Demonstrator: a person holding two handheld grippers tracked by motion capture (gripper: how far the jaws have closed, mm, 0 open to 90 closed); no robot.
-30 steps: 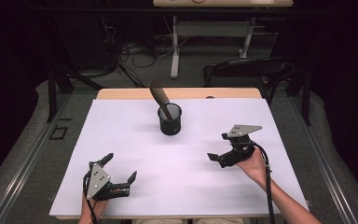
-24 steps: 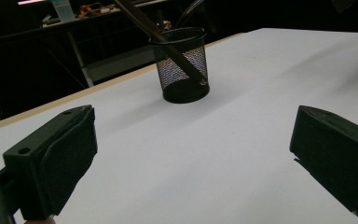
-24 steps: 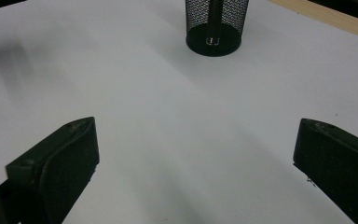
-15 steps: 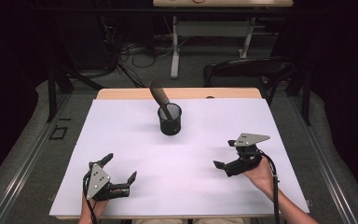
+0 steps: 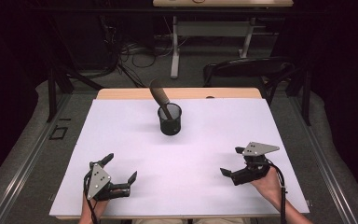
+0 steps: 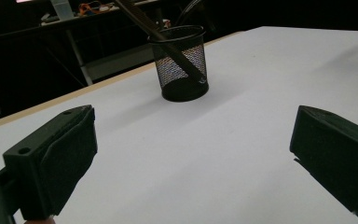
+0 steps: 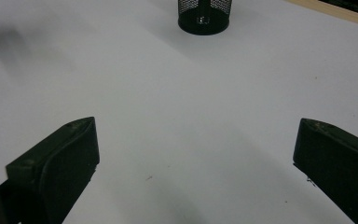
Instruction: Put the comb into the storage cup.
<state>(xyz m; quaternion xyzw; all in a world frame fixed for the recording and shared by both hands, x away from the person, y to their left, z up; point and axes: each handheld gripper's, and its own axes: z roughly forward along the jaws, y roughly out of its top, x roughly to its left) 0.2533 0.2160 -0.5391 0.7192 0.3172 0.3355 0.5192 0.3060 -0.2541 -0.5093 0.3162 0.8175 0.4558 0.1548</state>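
White table point(image 5: 205, 135), two claws spread wide, cup at the far middle.

Near the front left edge the left claw point(image 5: 119, 169) lay low over the table, jaws released and holding nothing; a black mesh cup point(image 5: 169, 120) stood upright well beyond both claws, a dark tool point(image 5: 160, 95) leaning in it toward the left; at the front right the right claw point(image 5: 232, 160) was likewise released and empty.
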